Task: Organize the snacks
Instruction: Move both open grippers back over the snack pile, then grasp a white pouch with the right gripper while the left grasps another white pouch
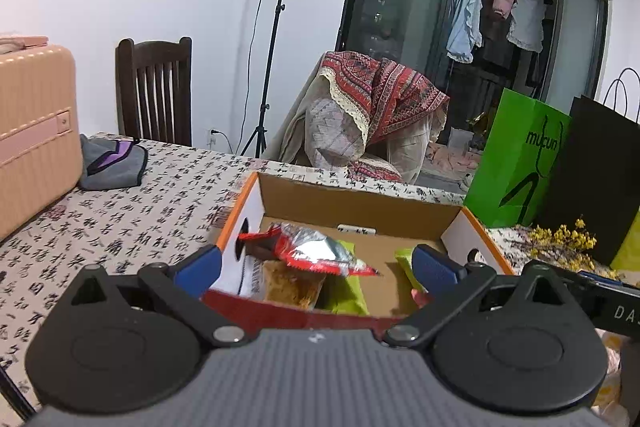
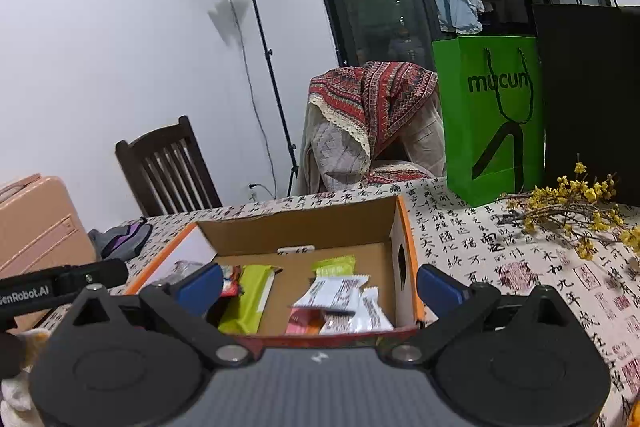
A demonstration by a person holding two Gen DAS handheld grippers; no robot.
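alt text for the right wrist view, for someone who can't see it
An open gripper hangs empty above an open cardboard box of snack packets on a table with a calligraphy-print cloth. Behind stand a green bag, yellow flowers and a chair.

A green paper bag (image 2: 494,115) standing on the tabletop (image 2: 520,267) carries the word "mucun" in dark lettering across its front. A black bar (image 2: 60,287) at the left edge of the right wrist view reads "GenRobot.AI" in pale letters. In the left wrist view, a black bar (image 1: 616,307) at the right edge shows "DA", cut off. The tablecloth (image 1: 120,227) is printed all over with black Chinese calligraphy and red seal stamps, too small to read.
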